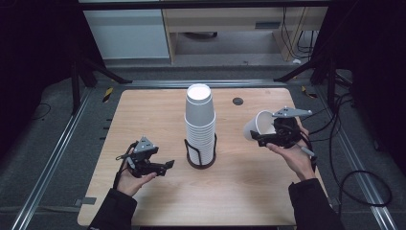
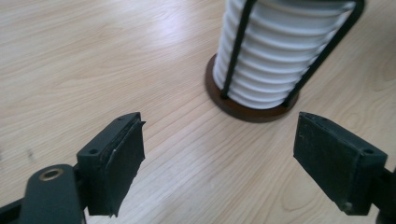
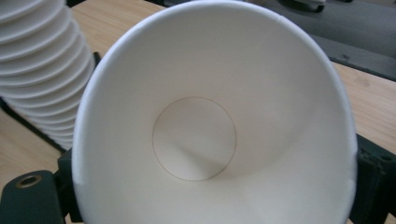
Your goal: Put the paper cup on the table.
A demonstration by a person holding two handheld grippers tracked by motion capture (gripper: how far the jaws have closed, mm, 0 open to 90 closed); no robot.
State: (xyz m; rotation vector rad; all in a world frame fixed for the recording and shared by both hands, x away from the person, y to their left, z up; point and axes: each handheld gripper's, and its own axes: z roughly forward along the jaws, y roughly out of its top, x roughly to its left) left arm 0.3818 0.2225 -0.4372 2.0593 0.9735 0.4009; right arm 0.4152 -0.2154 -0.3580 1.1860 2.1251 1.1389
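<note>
Paper cup (image 1: 258,125) clamped sideways in right gripper (image 1: 268,139), right of centre in high view, mouth toward the hand, base toward cup stack (image 1: 200,125).
Left gripper view: jaws spread, empty, stack and holder (image 2: 252,105) at upper right. Right gripper view: cup's (image 3: 215,126) open mouth facing camera, long axis running away from lens.

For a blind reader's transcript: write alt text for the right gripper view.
A white paper cup, its open mouth facing the camera, sits between the right gripper's black fingers. At upper left, a tall stack of white paper cups stands on the light wooden table.
</note>
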